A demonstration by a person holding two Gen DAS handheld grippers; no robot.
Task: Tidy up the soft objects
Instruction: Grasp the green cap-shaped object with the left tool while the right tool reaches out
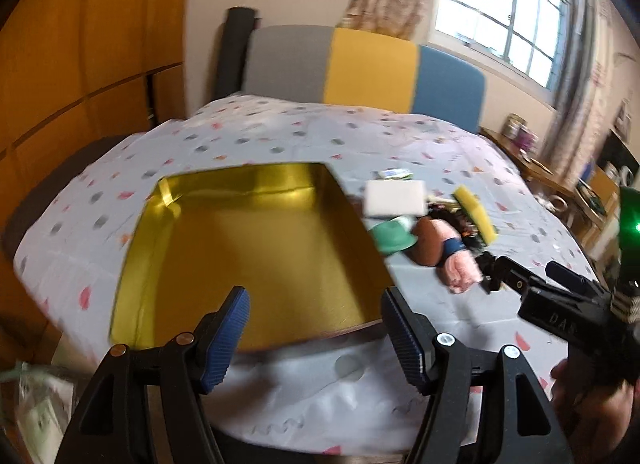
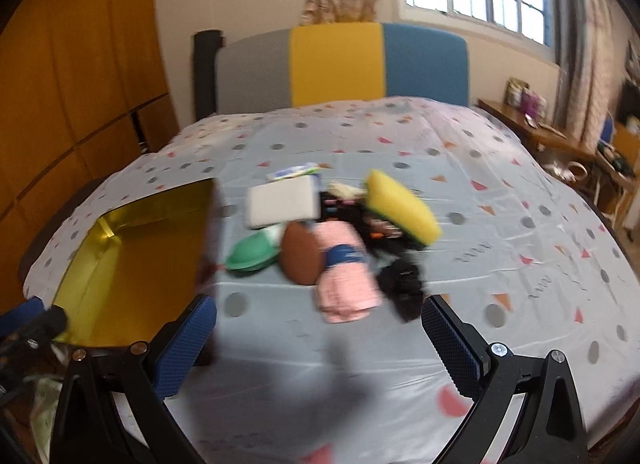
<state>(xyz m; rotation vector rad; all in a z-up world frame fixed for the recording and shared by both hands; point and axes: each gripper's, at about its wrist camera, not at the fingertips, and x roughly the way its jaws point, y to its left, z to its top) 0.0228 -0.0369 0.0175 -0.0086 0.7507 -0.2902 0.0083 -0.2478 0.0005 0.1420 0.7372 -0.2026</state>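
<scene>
On spotted bedcover (image 2: 500,200) beside gold box (image 1: 256,248), soft-toy heap (image 2: 340,240); both grippers' jaws wide apart, empty.

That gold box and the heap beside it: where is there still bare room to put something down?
The gold box shows only bare floor inside. The tablecloth lies bare right of the heap, toward the headboard, and in front by the right tool. It is crowded where the white sponge, yellow sponge, green hat and pink cloth bunch.
</scene>
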